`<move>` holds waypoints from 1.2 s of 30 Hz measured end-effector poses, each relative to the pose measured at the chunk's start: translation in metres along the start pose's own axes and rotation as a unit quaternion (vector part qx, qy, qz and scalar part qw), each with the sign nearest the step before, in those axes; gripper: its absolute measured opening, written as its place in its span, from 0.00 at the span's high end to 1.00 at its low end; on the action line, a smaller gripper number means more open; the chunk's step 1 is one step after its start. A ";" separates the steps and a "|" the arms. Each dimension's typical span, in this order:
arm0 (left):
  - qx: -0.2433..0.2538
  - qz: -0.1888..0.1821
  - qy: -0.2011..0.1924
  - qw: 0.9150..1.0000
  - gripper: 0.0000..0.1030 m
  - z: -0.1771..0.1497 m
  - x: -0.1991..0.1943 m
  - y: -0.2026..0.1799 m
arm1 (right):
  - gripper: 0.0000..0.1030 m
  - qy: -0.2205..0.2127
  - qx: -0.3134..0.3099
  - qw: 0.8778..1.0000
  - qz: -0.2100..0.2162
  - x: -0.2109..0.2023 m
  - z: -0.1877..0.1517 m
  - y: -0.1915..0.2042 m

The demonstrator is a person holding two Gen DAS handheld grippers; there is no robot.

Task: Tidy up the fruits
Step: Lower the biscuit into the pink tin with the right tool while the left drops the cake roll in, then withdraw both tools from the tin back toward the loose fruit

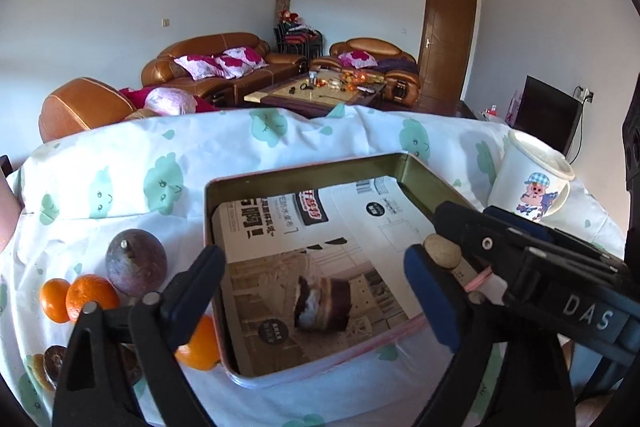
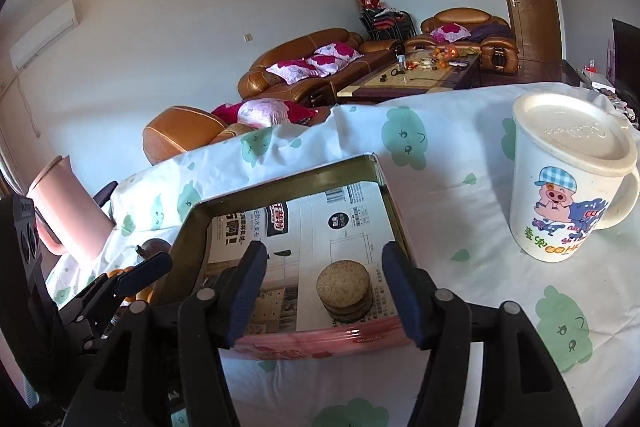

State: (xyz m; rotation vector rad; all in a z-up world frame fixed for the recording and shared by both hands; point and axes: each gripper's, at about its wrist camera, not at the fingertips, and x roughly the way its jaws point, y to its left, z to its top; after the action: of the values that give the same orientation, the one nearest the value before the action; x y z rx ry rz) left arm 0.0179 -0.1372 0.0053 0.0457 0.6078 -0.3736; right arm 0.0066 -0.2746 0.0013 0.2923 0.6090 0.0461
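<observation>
**Desk:** What is lying on the table, and what is it made of?

**Photographer:** A rectangular metal tin [image 1: 308, 183] with a dull gold inner wall and pink outer skin is sitting on a wrinkled white cloth [image 1: 120, 163] printed with green clouds. Glossy printed paper [image 1: 304, 267] is lining its floor. In the right wrist view, a stack of round, grainy biscuits [image 2: 344, 291] is resting on that paper near the tin's front wall.

**Desk:** And the fruit?

**Photographer:** It is sitting outside the tin, on the cloth to its left. A smooth, dull purple passion fruit [image 1: 136, 261] is touching two small pebbly oranges [image 1: 78, 297]; a third orange [image 1: 200, 343] is lying against the tin's left wall, partly behind a finger.

**Desk:** Where are the grippers?

**Photographer:** The left gripper [image 1: 320, 291] is hanging spread wide above the tin's near part, holding nothing, the fruit just off its left finger. The right gripper [image 2: 324, 291] is also standing apart, its blue-padded fingers either side of the biscuits without touching. A smooth, lidded white cartoon mug [image 2: 568, 179] is standing to the right.
</observation>
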 end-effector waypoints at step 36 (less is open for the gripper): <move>0.004 0.086 -0.058 0.995 0.00 -0.011 -0.040 0.029 | 0.30 -0.108 0.000 0.992 -0.059 -0.015 0.002 -0.002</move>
State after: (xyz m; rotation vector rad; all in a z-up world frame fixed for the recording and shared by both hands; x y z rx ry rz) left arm -0.0081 -0.0953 0.0174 0.0827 0.4844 -0.2092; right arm -0.0045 -0.2786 0.0107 0.2564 0.4095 -0.0981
